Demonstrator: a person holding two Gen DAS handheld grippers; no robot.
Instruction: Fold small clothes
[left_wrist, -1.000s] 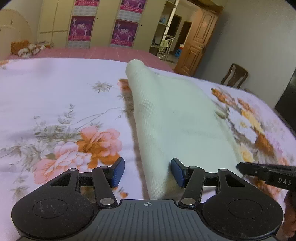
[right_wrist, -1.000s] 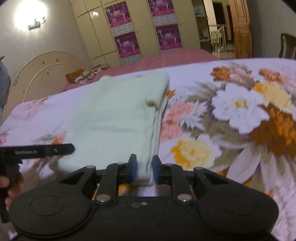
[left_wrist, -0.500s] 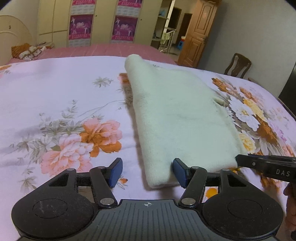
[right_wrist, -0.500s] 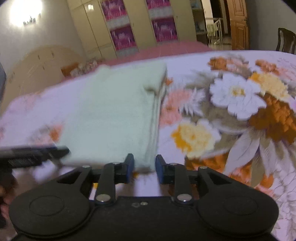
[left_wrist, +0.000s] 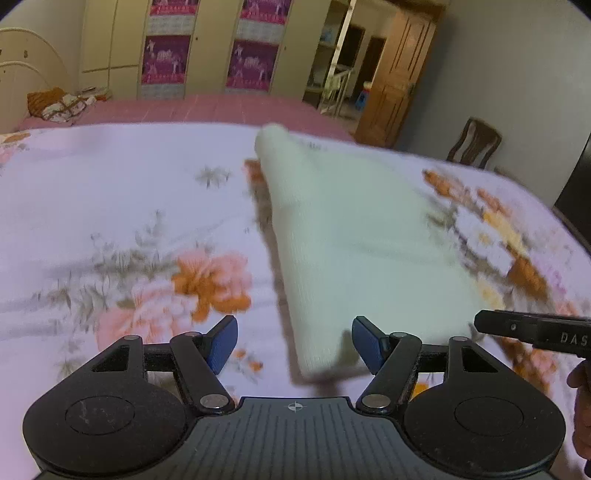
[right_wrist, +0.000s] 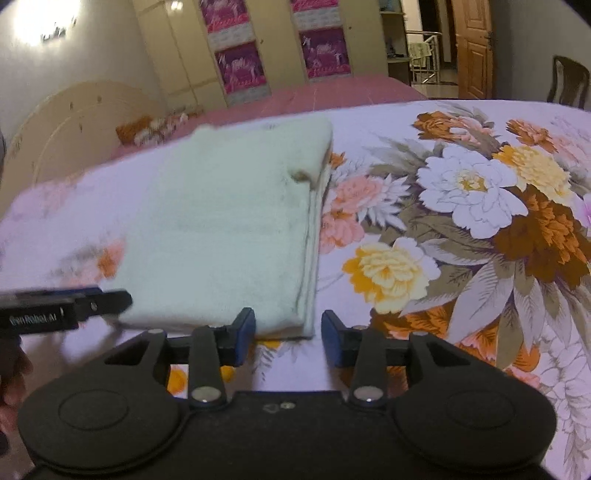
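The only writing that reads clearly is "DAS" in pale letters on the black finger of the right tongs (right_wrist: 288, 334), where it juts in at the right edge of the left wrist view; a pale line of print on the left tongs (left_wrist: 293, 343), seen at the left edge of the right wrist view, is too blurred to make out. The left tongs stand wide, their jaws having just been opening, with the near left corner of the folded pale green cloth (left_wrist: 354, 236) lying between the blue pads (left_wrist: 369, 345), unpressed. The right tongs stand moderately apart, also just opened, the cloth's near right corner just ahead of the gap. The cloth lies flat on the floral bedsheet (right_wrist: 461, 206).
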